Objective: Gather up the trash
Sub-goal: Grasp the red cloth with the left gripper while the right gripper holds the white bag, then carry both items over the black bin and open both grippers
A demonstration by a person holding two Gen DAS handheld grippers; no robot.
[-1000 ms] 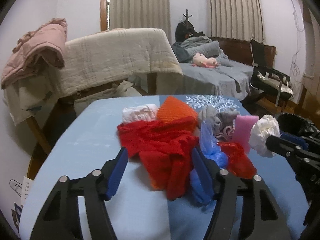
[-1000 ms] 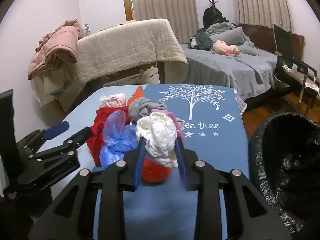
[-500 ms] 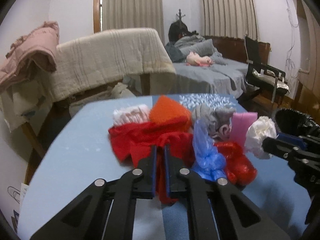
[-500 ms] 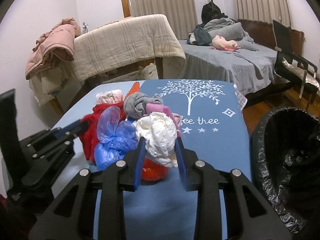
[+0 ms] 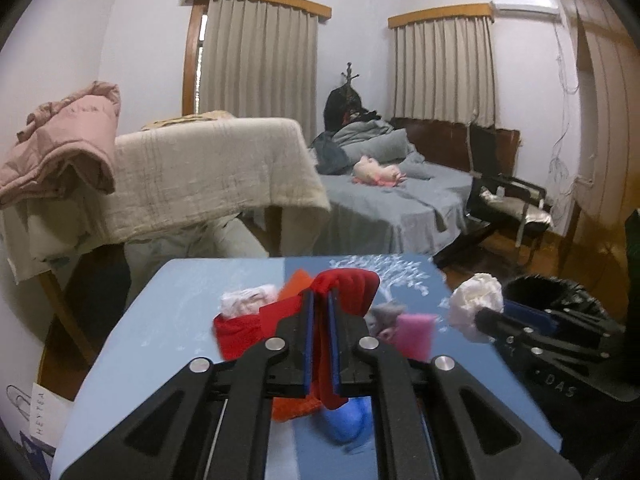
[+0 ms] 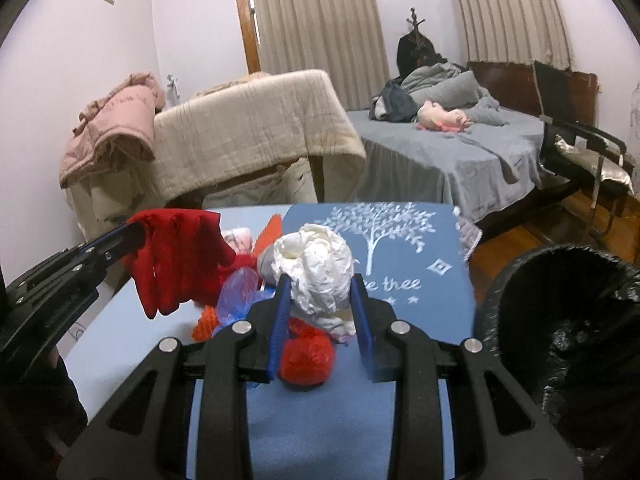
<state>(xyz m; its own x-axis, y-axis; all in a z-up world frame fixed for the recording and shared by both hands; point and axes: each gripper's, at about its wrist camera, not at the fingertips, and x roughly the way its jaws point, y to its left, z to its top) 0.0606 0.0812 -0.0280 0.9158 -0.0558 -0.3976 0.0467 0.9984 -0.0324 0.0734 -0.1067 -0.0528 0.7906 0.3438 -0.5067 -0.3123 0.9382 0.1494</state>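
Tongs left (image 5: 319, 316) – pinching limp red mesh cloth (image 6: 176, 256); tongs right (image 6: 320, 300) – squeezing crumpled white plastic wad (image 6: 316, 272)

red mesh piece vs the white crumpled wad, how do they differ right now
The red mesh piece is flat, limp netting that drapes down from the left gripper; the white crumpled wad is a tight, rounded ball. The red piece is pinched thin between nearly closed jaws, while the white wad fills a wider gap in the right gripper. Both are clamped and lifted off the pile on the blue table.
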